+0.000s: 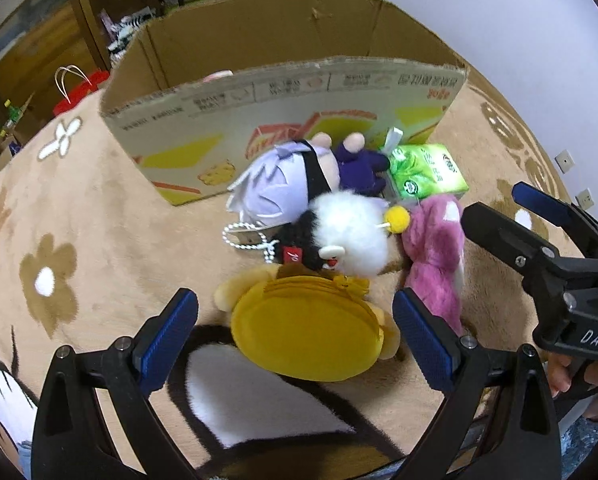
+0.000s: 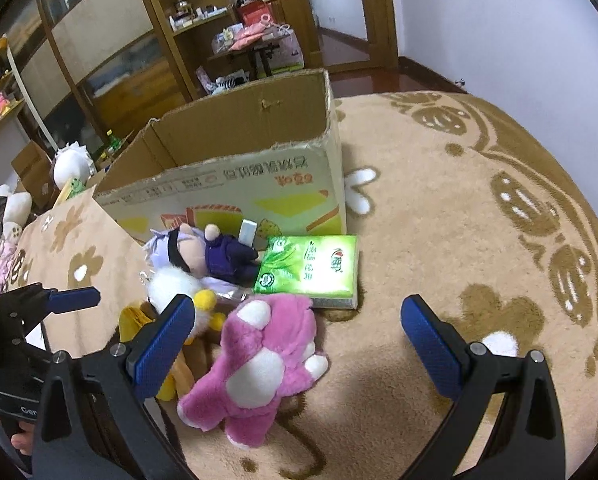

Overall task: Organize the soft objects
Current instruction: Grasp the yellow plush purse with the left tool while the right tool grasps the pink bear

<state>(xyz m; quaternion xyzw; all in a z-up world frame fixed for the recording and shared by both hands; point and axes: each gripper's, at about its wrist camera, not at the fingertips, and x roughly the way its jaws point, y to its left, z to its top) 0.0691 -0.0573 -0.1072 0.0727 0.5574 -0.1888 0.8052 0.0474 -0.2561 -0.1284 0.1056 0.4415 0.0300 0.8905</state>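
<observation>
Several soft toys lie on the carpet in front of an open cardboard box [image 1: 283, 92]. A yellow plush [image 1: 303, 332] lies between the open jaws of my left gripper [image 1: 295, 336], untouched. Beyond it are a white fluffy toy [image 1: 355, 236], a lilac-haired doll [image 1: 275, 184] and a pink plush [image 1: 435, 256]. In the right wrist view my right gripper [image 2: 299, 344] is open and empty over the pink plush [image 2: 259, 360]. The doll [image 2: 203, 252], white toy [image 2: 171, 284] and box [image 2: 235, 184] lie beyond. The right gripper also shows in the left wrist view [image 1: 511, 220].
A green tissue pack [image 2: 311, 268] lies by the box's right corner; it also shows in the left wrist view [image 1: 427, 172]. A beige flower-patterned carpet [image 2: 459, 240] covers the floor. Wooden shelves [image 2: 99, 40] and a red bag [image 1: 79, 92] stand behind.
</observation>
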